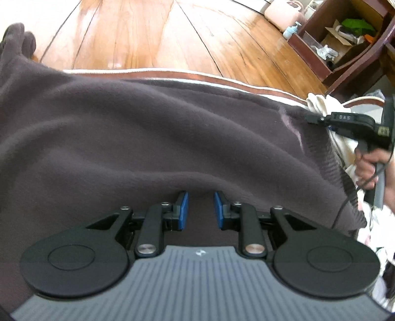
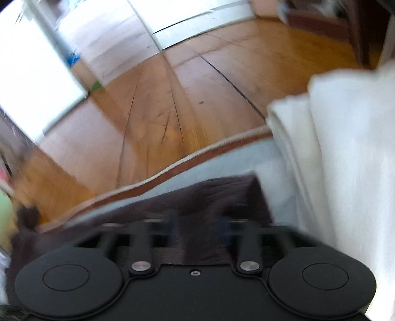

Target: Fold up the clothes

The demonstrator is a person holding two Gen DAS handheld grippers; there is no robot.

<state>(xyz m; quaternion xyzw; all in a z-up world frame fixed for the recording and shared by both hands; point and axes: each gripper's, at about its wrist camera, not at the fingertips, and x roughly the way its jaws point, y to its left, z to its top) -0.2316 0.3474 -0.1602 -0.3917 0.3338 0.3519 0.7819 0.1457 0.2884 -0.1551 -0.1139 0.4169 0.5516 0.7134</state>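
A dark brown fleece garment (image 1: pixel 153 133) lies spread over a pale surface with a brown and white edge (image 1: pixel 197 75). My left gripper (image 1: pixel 201 210) sits low over the garment's near part, its blue pads (image 1: pixel 184 210) apart with a fold of fleece just ahead of them. My right gripper (image 1: pixel 313 118) shows at the right of the left wrist view, its tip at the garment's ribbed hem. In the right wrist view the right gripper (image 2: pixel 200 227) is blurred, with a corner of the dark garment (image 2: pixel 222 197) over its fingers.
A white cloth pile (image 2: pixel 345 148) lies right of the garment, also in the left wrist view (image 1: pixel 323 103). Beyond the surface's edge is a wooden floor (image 1: pixel 148 32). A dark wooden shelf (image 1: pixel 345 42) with clutter stands at far right. A pink bag (image 1: pixel 284 14) sits on the floor.
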